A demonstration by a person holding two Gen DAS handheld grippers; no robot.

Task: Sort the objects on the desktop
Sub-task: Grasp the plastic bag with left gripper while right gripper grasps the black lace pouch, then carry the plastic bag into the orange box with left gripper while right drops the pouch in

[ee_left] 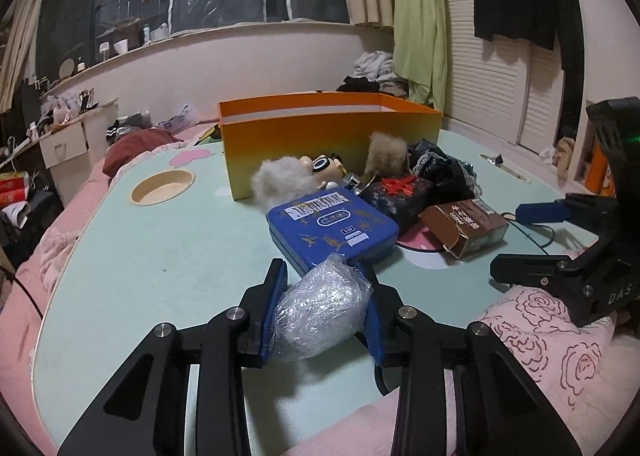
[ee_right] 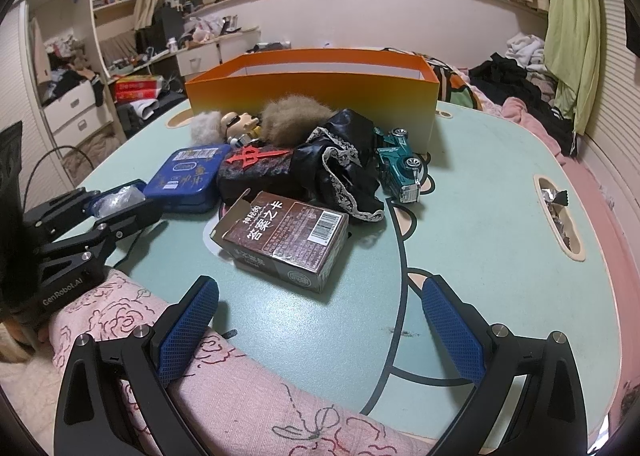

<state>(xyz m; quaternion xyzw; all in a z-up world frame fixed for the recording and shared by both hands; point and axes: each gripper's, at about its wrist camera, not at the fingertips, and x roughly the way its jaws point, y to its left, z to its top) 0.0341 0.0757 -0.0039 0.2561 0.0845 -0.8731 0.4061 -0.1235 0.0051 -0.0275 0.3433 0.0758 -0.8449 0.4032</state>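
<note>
My left gripper (ee_left: 326,298) is shut on a crinkly silver plastic bundle (ee_left: 320,314) just above the near table edge; it also shows in the right wrist view (ee_right: 116,195). Ahead lie a blue tin (ee_left: 332,228), a brown card box (ee_left: 464,223), a black pouch with a red charm (ee_left: 396,195), black lace cloth (ee_left: 444,167), fur balls and a small figure (ee_left: 320,167). An open orange box (ee_left: 332,135) stands behind them. My right gripper (ee_right: 320,308) is open and empty, just short of the brown card box (ee_right: 288,240).
A green toy car (ee_right: 400,163) sits beside the orange box (ee_right: 312,95). The teal table (ee_left: 160,256) has a round cup recess (ee_left: 162,187) at the left and a slot (ee_right: 560,215) at the right. Pink bedding (ee_right: 240,396) lies at the near edge.
</note>
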